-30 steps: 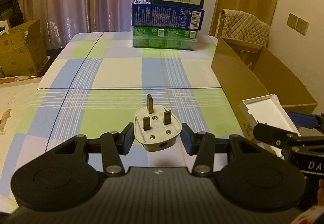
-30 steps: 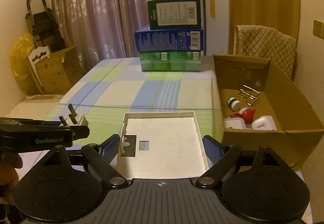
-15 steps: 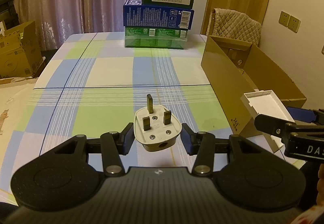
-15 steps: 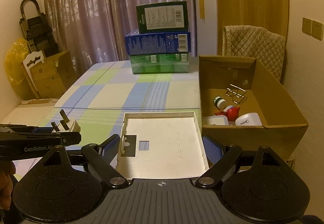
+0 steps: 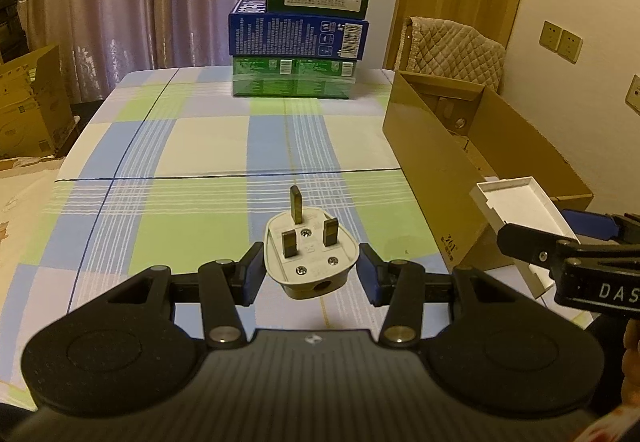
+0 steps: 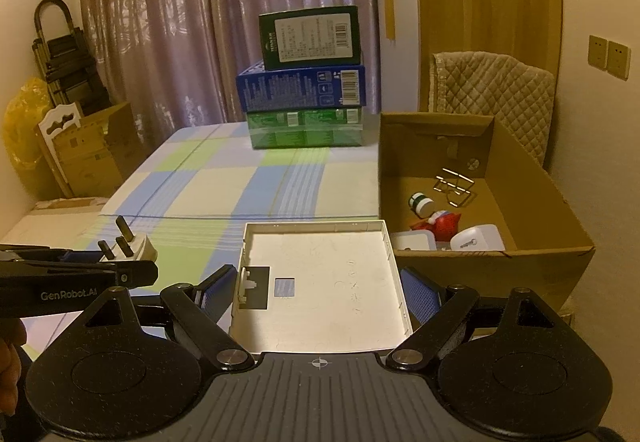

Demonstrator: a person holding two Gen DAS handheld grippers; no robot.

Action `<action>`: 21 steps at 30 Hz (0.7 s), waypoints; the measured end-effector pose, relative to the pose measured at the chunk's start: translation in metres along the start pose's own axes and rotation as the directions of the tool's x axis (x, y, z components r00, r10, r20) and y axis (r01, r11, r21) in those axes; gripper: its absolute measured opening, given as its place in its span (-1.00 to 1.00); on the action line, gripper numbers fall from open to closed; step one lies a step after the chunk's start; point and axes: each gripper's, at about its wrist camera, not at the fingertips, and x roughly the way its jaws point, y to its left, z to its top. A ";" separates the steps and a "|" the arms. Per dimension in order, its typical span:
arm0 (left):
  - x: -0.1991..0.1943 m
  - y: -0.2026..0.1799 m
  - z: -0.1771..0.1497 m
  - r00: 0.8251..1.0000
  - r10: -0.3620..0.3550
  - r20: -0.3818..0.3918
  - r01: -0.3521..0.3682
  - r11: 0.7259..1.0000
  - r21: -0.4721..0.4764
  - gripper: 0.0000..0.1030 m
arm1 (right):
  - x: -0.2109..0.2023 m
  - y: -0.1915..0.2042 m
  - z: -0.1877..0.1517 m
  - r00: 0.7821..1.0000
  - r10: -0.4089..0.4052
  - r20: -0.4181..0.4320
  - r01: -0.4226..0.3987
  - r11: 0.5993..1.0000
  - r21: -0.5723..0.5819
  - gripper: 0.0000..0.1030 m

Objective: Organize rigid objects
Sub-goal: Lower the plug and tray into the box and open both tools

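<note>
- Plug [image 5: 310,256], a white three-pin one, sits clamped between the pads of the left hand-held gripper [image 5: 311,273], pins pointing up and away, lifted clear above the checked tabletop [image 5: 200,146].
- White plastic cover plate [image 6: 322,282], a shallow square tray shape with its hollow side up, is gripped at both side edges by the right hand-held gripper [image 6: 320,288], whose jaws stand wide around it; it hangs just left of the box's near corner.
- Cardboard box [image 6: 536,202] stands open at the right edge of the tabletop and already holds a small green-capped bottle [image 6: 420,202], a red toy [image 6: 444,222], a wire rack [image 6: 454,186] and two white items whose kind I cannot tell.
- Judging by this, several things are sorted; the plug and the plate seem to be what is left, both held but neither over the box opening yet.
- A stack of three cartons [image 5: 298,54] rests at the far end, well apart from the grippers.
</note>
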 end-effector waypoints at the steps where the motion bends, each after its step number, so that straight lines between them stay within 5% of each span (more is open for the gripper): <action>1: 0.000 -0.001 0.001 1.000 -0.003 0.000 0.003 1.000 0.002 -0.16 | 0.000 -0.002 0.000 1.000 -0.002 0.000 0.002 1.000 0.001 0.64; 9: 0.002 -0.024 0.017 0.997 -0.070 0.016 0.069 0.997 0.030 -0.16 | -0.012 -0.028 0.010 0.998 -0.050 0.028 0.049 0.998 0.031 0.64; 21: 0.045 -0.110 0.055 0.970 -0.242 0.007 0.239 0.961 0.139 -0.16 | 0.001 -0.126 0.041 0.988 -0.155 0.023 0.151 0.980 0.129 0.64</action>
